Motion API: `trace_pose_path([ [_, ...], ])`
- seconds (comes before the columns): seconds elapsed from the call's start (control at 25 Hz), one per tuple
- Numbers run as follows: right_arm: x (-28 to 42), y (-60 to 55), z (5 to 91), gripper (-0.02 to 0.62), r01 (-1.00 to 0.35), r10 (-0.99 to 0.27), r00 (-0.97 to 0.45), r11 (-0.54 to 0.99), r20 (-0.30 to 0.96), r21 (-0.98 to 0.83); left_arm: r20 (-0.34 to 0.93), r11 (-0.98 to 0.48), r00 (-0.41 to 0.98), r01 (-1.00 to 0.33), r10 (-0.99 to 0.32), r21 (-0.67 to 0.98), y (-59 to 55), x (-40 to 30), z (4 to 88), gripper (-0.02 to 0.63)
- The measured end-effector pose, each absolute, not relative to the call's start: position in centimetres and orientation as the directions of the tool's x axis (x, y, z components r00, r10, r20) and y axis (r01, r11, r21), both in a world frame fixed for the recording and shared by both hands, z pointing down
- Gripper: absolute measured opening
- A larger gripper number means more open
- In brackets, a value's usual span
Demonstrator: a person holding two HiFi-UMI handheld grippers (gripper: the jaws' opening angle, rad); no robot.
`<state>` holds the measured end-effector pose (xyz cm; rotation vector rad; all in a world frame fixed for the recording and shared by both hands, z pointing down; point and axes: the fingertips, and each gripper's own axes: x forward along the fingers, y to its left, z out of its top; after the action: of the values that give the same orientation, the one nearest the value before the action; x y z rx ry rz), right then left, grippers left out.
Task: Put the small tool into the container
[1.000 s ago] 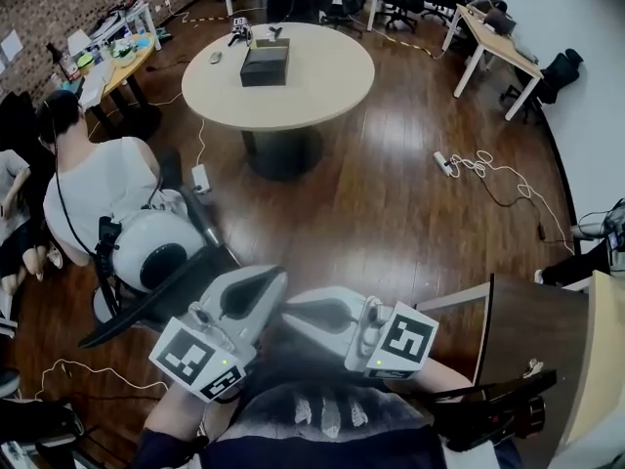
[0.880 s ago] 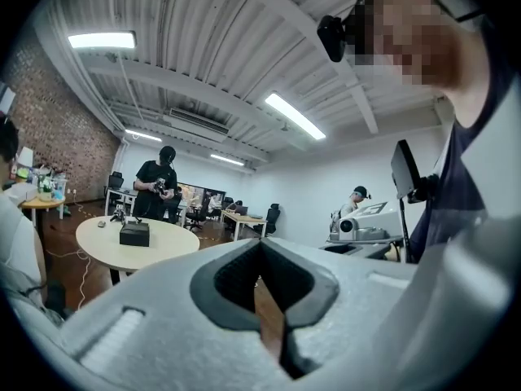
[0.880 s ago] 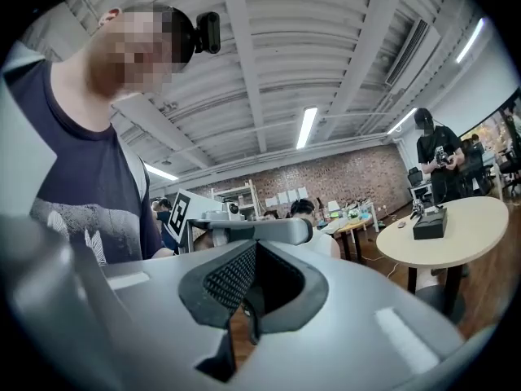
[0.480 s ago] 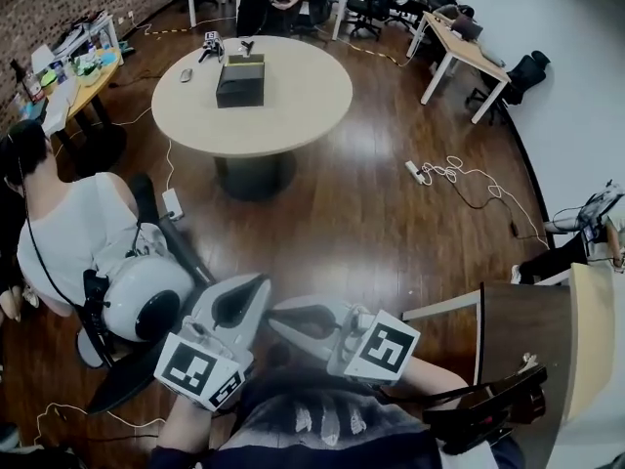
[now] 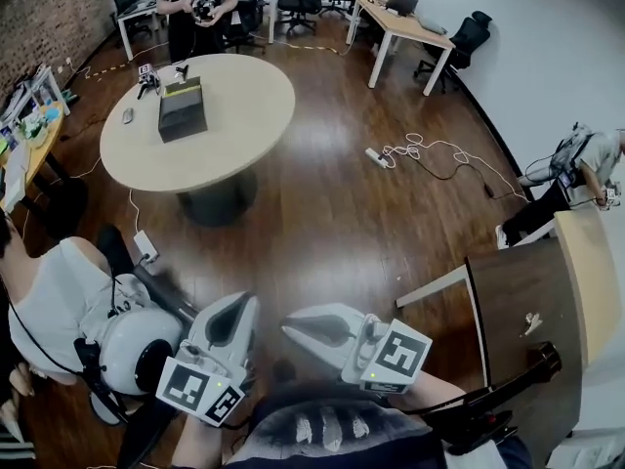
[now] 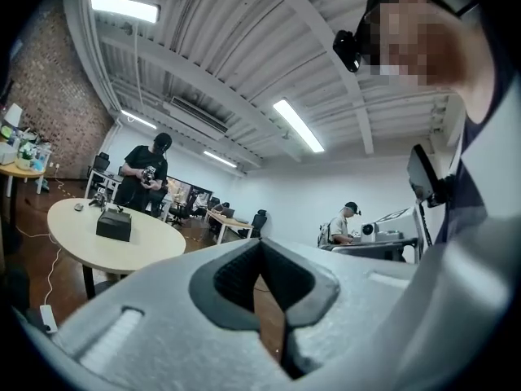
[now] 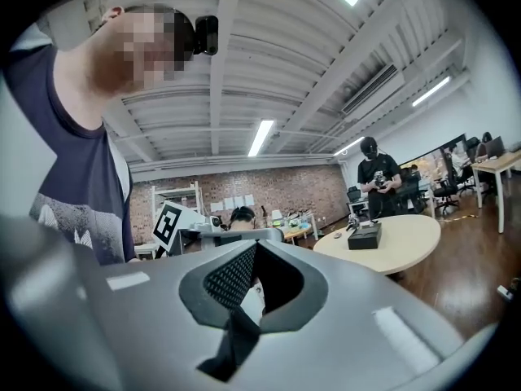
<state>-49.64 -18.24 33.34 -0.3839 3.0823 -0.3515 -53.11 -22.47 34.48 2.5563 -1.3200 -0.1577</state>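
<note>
My left claw (image 5: pixel 237 304) and right claw (image 5: pixel 290 324) were both pressed together, holding nothing. The box (image 5: pixel 183 108) sat far off at eleven o'clock on the table (image 5: pixel 244 106). I think the tool (image 5: pixel 148 74) lay beside it, so no step was done yet.

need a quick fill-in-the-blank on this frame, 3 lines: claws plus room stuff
1. The left claw and the right claw are both ____, with nothing between the jaws.
2. The table under the black box is ____ in shape.
3. The power strip with its white cable lies on the ____.

Missing words: shut; round; floor
</note>
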Motion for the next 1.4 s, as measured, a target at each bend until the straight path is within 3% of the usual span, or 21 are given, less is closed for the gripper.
trace_pose_path([
  [0.24,-43.0,-20.6,32.7,0.002,-0.371,-0.391,-0.919,0.899,-0.047,-0.233,0.043,-0.638,0.661,-0.738,-0.749,0.220,-24.5,-47.5,34.0,0.000],
  [0.8,-17.8,-21.9,32.6,0.002,-0.681,-0.748,-0.648,0.654,-0.144,-0.330,0.105,-0.865,0.875,-0.483,-0.472,0.136,-26.5,-23.6,32.7,0.000],
  [1.4,2.0,-16.3,34.9,0.002,-0.806,-0.925,-0.347,0.378,-0.155,-0.456,0.161,-0.972,0.968,-0.209,-0.191,0.105,-23.3,-3.2,33.3,0.002],
])
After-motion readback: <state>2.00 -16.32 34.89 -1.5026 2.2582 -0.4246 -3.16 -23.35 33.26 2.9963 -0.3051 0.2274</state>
